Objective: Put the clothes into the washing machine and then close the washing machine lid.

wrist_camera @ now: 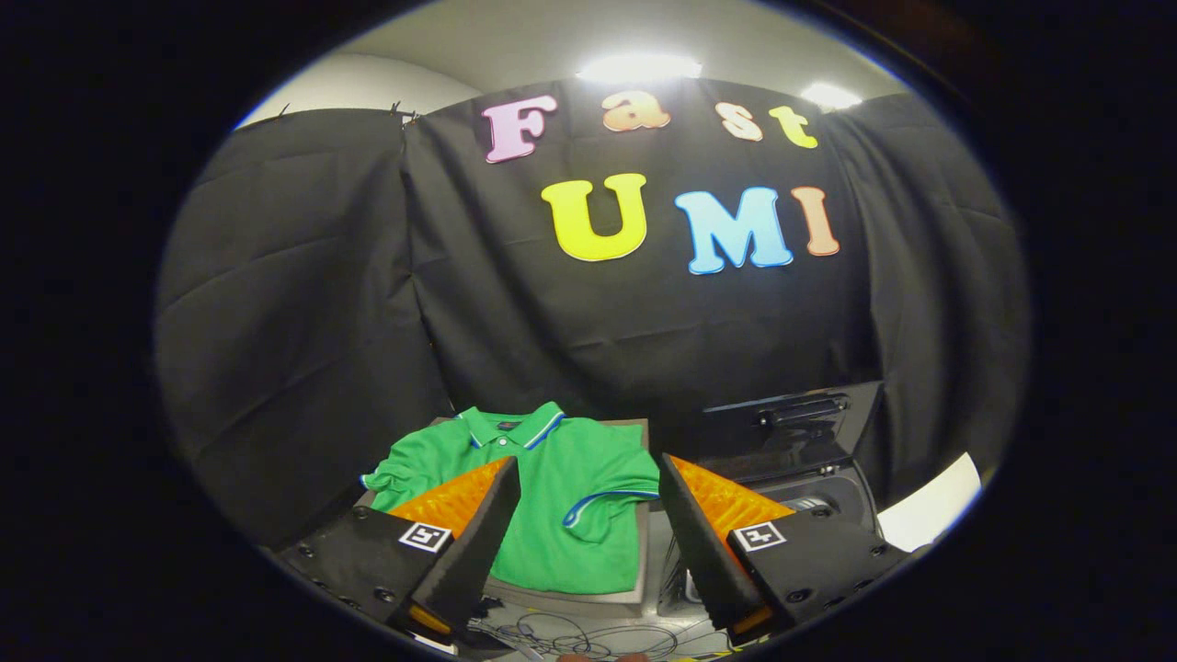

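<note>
One tool (588, 478) spread over shirt (561, 496), washing machine (809, 460) beside (lid (791, 418) raised)

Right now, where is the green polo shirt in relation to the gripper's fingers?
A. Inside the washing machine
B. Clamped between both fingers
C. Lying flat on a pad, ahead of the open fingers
C: the green polo shirt lies spread on the grey pad, and the gripper is open, touching nothing.

green polo shirt (570, 496) partly hidden behind hand-held gripper (588, 478) fingers, washing machine (800, 450) drum mostly hidden
</note>
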Demonstrator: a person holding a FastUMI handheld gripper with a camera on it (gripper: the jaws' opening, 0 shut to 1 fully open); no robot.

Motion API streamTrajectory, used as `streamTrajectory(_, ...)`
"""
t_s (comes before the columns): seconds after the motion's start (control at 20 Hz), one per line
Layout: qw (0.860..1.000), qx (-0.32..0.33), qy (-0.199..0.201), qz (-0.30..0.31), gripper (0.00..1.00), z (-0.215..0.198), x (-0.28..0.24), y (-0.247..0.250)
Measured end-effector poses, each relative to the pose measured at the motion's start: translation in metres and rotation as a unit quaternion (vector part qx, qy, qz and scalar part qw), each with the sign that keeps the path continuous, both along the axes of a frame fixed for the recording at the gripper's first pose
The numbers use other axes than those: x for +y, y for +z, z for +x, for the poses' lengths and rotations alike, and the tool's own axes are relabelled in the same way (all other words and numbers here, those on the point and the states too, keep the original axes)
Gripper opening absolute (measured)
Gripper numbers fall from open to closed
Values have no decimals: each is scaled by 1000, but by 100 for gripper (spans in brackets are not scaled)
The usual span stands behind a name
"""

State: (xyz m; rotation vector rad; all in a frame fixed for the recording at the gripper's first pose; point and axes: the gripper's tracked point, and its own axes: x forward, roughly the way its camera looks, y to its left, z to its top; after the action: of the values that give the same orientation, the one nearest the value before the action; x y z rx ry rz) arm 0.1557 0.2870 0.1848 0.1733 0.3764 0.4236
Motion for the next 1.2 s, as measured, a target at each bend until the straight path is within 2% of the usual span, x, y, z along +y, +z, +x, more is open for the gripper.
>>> streamTrajectory(0.25,997,39,54,-41,95,8,67,-12)
streamTrajectory(0.5,992,79,77,-68,96,14,116,-37)
streamTrajectory(0.85,985,106,66,-117,96,22,159,-78)
streamTrajectory(1.2,975,127,60,-170,98,32,165,-122)
